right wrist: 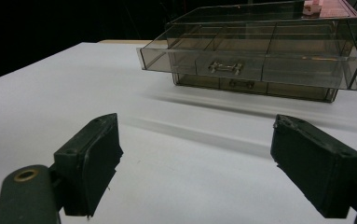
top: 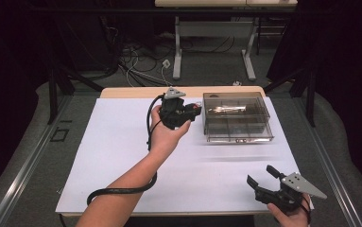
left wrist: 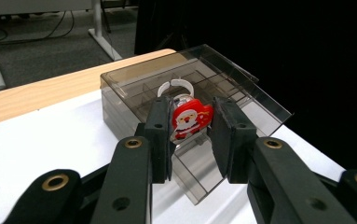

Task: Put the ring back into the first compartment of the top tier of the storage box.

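Smoky plastic drawer box point(right wrist: 255, 70), top drawer point(right wrist: 255, 58) open, compartments bare.

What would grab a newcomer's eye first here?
The red Santa charm, pinched in the left gripper and held up just left of the smoky plastic drawer box at the back of the white table. The box's top drawer is pulled out. The right gripper sits open at the near right corner.

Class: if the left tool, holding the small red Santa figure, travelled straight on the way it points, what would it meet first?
Probably the smoky transparent plastic drawer box: the left tool, shut on the red Santa figure, aims at its near wall and open top. Depth is hard to judge.
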